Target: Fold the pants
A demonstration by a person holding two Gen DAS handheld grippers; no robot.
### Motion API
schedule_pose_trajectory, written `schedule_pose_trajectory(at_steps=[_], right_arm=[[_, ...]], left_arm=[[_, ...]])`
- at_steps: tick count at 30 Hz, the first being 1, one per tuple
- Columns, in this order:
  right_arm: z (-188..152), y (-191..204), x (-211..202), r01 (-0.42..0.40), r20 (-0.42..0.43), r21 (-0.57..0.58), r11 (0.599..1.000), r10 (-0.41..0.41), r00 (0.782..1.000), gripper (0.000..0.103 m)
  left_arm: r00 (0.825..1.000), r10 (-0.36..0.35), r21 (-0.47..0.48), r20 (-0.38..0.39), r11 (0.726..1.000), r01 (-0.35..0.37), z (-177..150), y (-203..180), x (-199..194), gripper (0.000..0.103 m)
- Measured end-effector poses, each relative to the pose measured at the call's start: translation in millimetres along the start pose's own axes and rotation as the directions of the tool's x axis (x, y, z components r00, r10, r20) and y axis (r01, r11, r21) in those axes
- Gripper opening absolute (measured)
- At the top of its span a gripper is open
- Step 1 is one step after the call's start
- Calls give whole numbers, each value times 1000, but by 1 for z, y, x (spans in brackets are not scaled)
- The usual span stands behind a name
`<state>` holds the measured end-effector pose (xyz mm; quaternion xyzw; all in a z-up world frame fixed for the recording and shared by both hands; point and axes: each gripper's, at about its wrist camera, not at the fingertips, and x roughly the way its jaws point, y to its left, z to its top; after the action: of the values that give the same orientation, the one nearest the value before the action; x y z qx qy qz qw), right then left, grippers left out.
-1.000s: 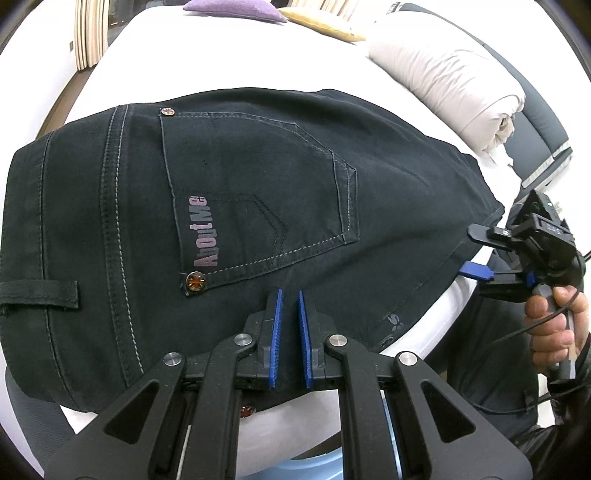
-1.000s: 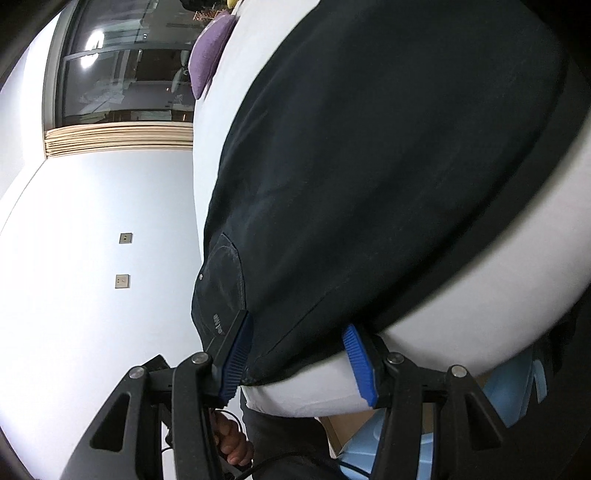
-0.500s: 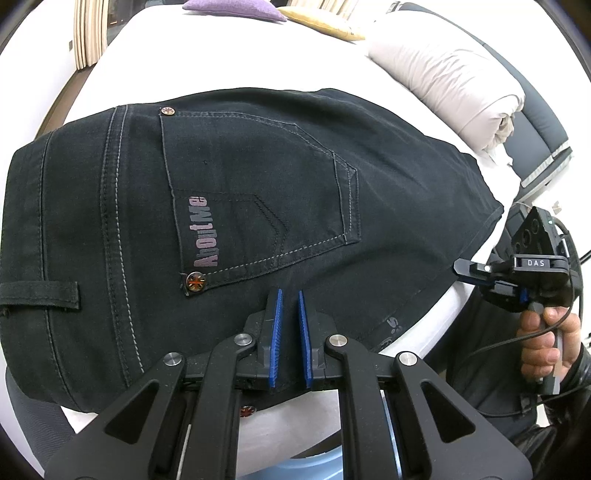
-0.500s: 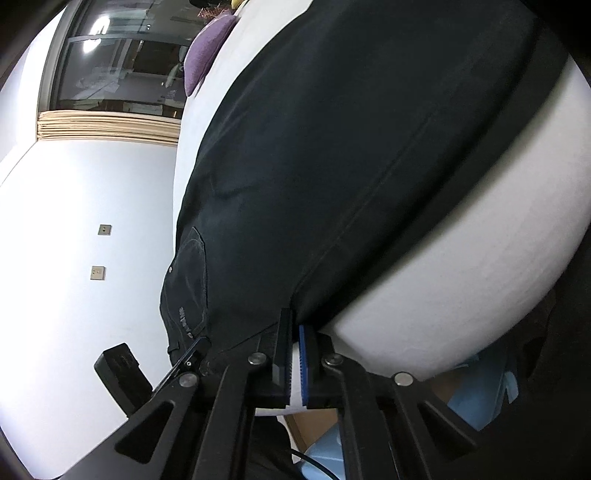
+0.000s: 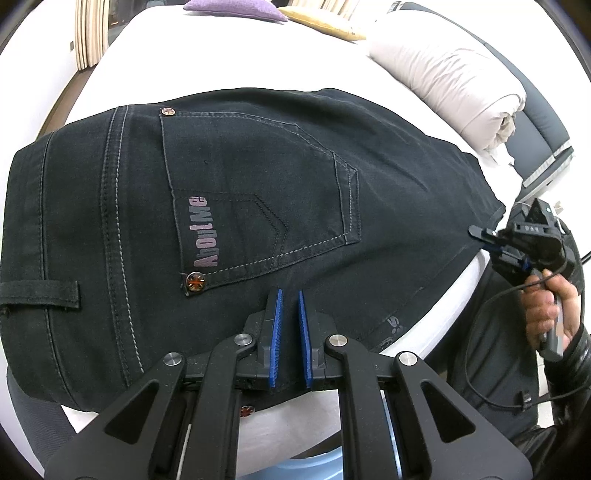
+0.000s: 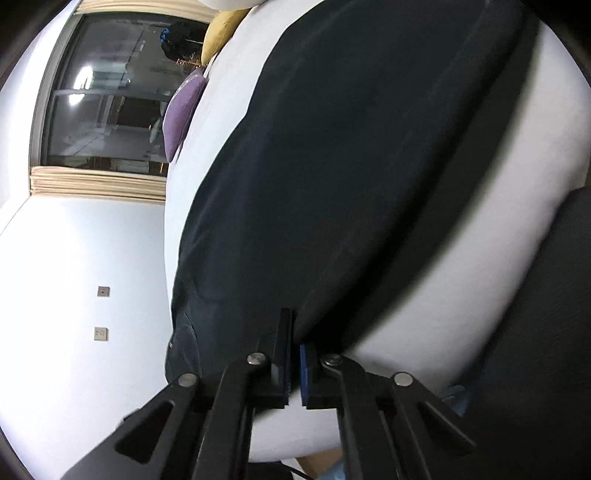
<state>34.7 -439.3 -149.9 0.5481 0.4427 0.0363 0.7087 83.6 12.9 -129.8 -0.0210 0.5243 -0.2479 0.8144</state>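
- Left wrist view: black pants (image 5: 258, 206) lie flat on a white bed (image 5: 229, 55), spread ahead of the left hand-held gripper (image 5: 290, 332), waistband off to its left and the leg running to its right.
- The left hand-held gripper is narrowed to a slim gap, with the near edge of the pants pinched between its blue pads (image 5: 275, 339).
- Just ahead and left of that gripper sits a back pocket (image 5: 258, 199) bearing an "AboutMe" label (image 5: 205, 232) and a copper rivet (image 5: 194, 281).
- A belt loop (image 5: 40, 293) lies far to its left on the waistband.
- Far to its right, a hand (image 5: 550, 314) carries the right hand-held gripper (image 5: 487, 238) at the far end of the pants.
- Beyond the pants: a rolled beige duvet (image 5: 458, 85) to the upper right, a purple cushion (image 5: 232, 8) and a yellow cushion (image 5: 321, 24) at the far end of the bed.
- Right wrist view: the right hand-held gripper (image 6: 295, 343) is closed tight on the edge of the pants (image 6: 369, 166), cloth caught between its pads.
- The fabric stretches ahead and above that gripper over the bed (image 6: 461, 295).
- To its left stand a white wall (image 6: 74, 314) and a window (image 6: 110, 92).
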Motion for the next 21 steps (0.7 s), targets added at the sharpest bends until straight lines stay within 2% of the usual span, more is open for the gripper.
schedule_pose_trajectory(at_steps=[5,7,9,11,13,14,15,16,21], right_arm=[[-2,0,-2,9,-7,-5,1000,-9,1000,1],[6,-4,-3,-15,-3,14,1000,15,1000,13],[17,-8,-9,-43,30,41,998,42,999,32],[27,-11,-18,-39,81,54,998,34,996,38],[37,-19,-27,-31,125,85,996,20,992,36],[41,-26,-31,-22,140,107,994,7,990,24],[45,-32,-35,7,151,120,993,-25,988,5],[46,-35,-38,30,160,120,992,-49,986,0],[48,-39,-52,47,190,117,992,-69,979,3]], left_arm=[[1000,5,1,0,1000,-5,1,-3,2,9],[1000,2,-1,1,1000,-2,1,-3,2,9],[1000,1,-6,1,1000,-1,0,-3,2,9],[1000,4,-3,1,1000,-4,0,-4,2,9],[1000,6,-5,3,1000,-6,-1,-4,2,9],[1000,6,-5,3,1000,-6,-1,-4,2,9],[1000,6,-5,3,1000,-6,-1,-4,2,9],[1000,5,-5,3,1000,-5,-1,-3,2,9],[1000,7,-7,2,1000,-7,-1,-4,2,9]])
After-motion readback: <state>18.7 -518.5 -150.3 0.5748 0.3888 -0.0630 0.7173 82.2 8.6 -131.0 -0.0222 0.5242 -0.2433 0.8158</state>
